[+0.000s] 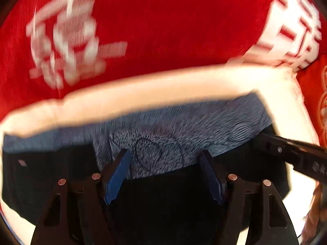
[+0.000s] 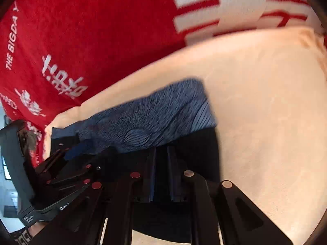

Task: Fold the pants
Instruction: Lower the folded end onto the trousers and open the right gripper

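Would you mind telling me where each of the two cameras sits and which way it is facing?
Left wrist: rides the left gripper, looking forward over open blue-padded fingers at the black pants with a blue patterned panel on cream bedding; the right gripper enters at the right edge.
Right wrist: rides the right gripper, fingers close together over the pants; the left gripper shows at left.
Shared: pants, cream bedding, red blanket.
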### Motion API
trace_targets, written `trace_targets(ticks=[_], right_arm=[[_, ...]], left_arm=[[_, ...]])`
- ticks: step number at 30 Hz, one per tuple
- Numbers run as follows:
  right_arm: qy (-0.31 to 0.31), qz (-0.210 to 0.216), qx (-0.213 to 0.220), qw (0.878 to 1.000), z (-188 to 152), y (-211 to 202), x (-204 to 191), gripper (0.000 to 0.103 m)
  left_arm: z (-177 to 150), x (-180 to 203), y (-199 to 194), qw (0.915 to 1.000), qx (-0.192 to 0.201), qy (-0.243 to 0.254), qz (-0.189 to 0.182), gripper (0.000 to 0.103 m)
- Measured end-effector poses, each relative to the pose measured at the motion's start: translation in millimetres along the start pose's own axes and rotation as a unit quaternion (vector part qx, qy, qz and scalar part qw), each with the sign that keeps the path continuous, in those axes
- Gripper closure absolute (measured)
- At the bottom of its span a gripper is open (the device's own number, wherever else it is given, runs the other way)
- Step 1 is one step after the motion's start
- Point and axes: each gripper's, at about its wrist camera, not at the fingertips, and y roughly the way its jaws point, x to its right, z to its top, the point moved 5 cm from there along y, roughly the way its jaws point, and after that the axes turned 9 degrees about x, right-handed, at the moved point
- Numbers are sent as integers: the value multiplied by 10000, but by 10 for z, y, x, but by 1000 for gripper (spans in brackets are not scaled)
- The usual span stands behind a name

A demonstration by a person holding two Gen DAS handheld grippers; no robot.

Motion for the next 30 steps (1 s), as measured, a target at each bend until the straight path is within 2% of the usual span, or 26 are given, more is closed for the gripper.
trace_targets(ticks=[1,3,5,7,10,12,16,18,20,22,30], right_arm=[[-97,7,82,9999,-85,-17,-46,90],[-244,74,-20,9997,-222,-20,-109,90],[-453,104,-94,9989,-329,-33,-209,91],[-458,119,-149,9988,-393,-19,-266,91],[-94,131,-87,9998,-411,-29,-235,90],[133,78,-13,9999,-429,-45,-207,90],[164,-146,20,9998,-514,-76,-321,88],[91,-149,-30,9998,-579,-60,-471,80],[-50,-173,-45,9998,-635,-59,-610,65],[-169,-192,-66,9997,-708,-53,-754,59],[-422,-298,-264,9983,-907,34,-1106,58]], left_arm=[[-53,10,-66,9996,173,202,-3,32],[-170,62,-126,9978,177,633,104,32],[-252,64,-198,9969,195,750,127,32],[-283,-11,-270,9982,135,559,148,32],[-385,-270,-380,9998,-52,-178,-49,32],[-466,-396,-494,9994,-64,-342,-11,32],[-660,-594,-742,9996,-132,-234,44,32],[-719,-657,-838,9998,-188,-86,68,32],[-766,-720,-920,9997,-227,27,-3,32],[-789,-790,-976,9997,-240,42,-90,32],[-791,-1063,-1097,9987,-71,-346,-376,32]])
